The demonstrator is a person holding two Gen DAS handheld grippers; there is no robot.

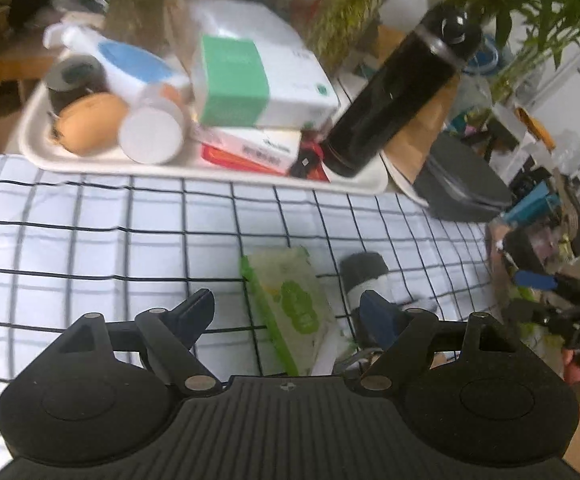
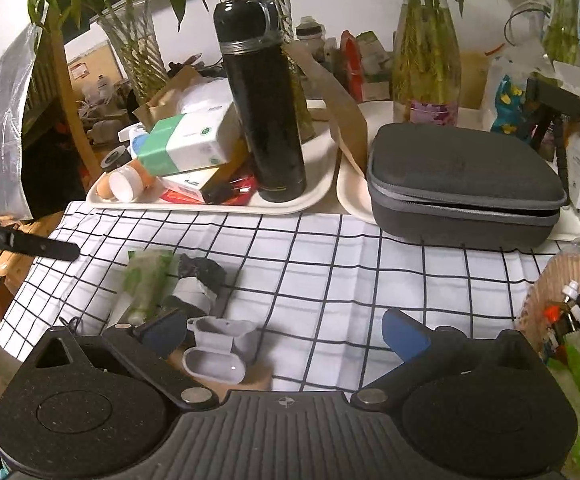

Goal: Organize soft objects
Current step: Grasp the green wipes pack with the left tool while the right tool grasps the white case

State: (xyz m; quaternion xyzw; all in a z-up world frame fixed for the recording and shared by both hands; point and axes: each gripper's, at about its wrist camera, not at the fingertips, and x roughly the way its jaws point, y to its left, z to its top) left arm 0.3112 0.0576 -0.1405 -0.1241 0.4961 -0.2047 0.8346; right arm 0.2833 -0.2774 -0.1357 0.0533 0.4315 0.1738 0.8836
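Left-wrist and right-wrist views over a table spread with a white cloth (image 1: 89,216) ruled in black squares. The left gripper (image 1: 290,308) hangs above the cloth with its jaws set wide and nothing between them; the right gripper (image 2: 285,332) likewise stands wide apart and empty. On the cloth, near its front edge, lie the soft things: a green-and-white wipes packet (image 1: 294,304) and, just beside it on its right, a rolled grey-and-white sock (image 1: 364,276). In the right-wrist view the same packet (image 2: 145,280) and sock (image 2: 197,280) lie ahead of the left finger, and an open grey earbud case (image 2: 219,350) rests on a brown surface at the cloth's near edge, just beside that finger. Behind the cloth a white tray (image 1: 37,148) holds a tall black flask (image 1: 398,92), a green-and-white box (image 1: 249,84) stacked on flatter packs, a white spray bottle (image 1: 129,64) and a white-capped tube (image 1: 153,132). To the right of the tray a grey zip case (image 2: 462,184) rests on a second white tray (image 2: 350,196), its front edge overhanging the cloth. Glass vases of green stems (image 2: 426,52) stand along the back wall. Clutter of small packets (image 2: 562,308) crowds the cloth's right edge
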